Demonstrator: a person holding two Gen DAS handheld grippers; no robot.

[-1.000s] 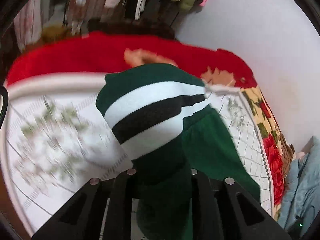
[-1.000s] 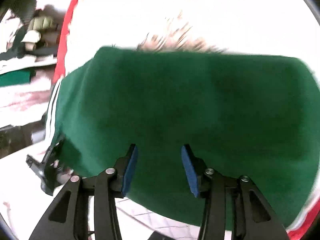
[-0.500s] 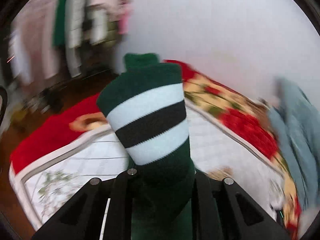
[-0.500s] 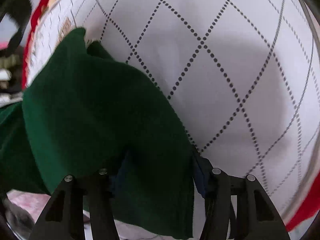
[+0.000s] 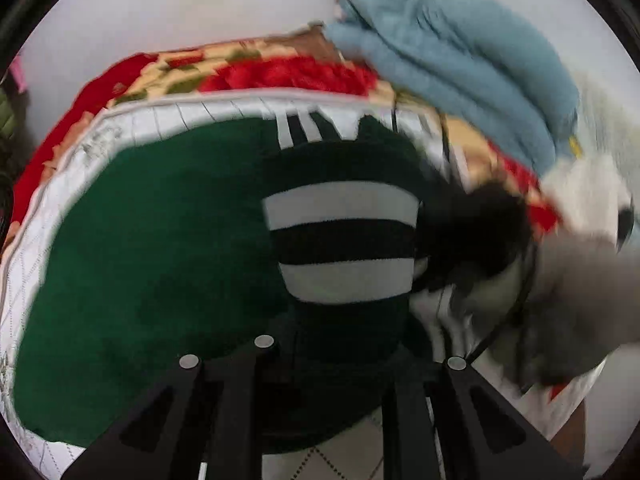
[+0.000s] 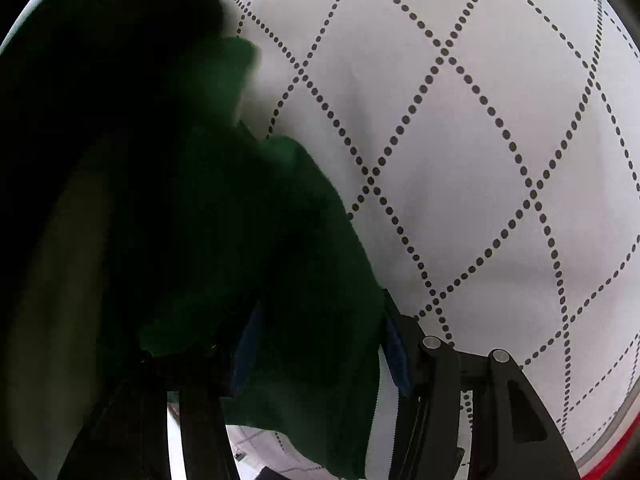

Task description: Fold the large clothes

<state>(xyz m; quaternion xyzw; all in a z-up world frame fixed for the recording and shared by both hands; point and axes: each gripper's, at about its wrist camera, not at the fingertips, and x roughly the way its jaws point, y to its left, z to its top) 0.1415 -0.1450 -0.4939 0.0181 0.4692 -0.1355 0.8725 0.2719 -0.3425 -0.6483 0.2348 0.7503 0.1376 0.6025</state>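
A dark green sweater (image 5: 152, 248) lies spread on the white quilted bed cover (image 5: 132, 124). Its sleeve with white and black stripes (image 5: 340, 244) runs up from my left gripper (image 5: 324, 364), which is shut on the sleeve's green end. In the right wrist view, green sweater cloth (image 6: 280, 264) fills the gap between the blue pads (image 6: 396, 356) of my right gripper (image 6: 320, 356); the fingers stand wide apart and the cloth drapes over them. The left half of that view is dark with the sweater close to the lens.
A light blue fleece blanket (image 5: 452, 56) is piled at the back right on a red floral blanket (image 5: 280, 72). A blurred person's arm in grey and white (image 5: 580, 280) is at the right. The white cover with dotted diamonds (image 6: 480, 140) spreads to the right.
My left gripper has swung right and down with the striped sleeve, from facing the clothes rack to facing the sweater body and blue blanket. My right gripper has closed in on the sweater's cloth.
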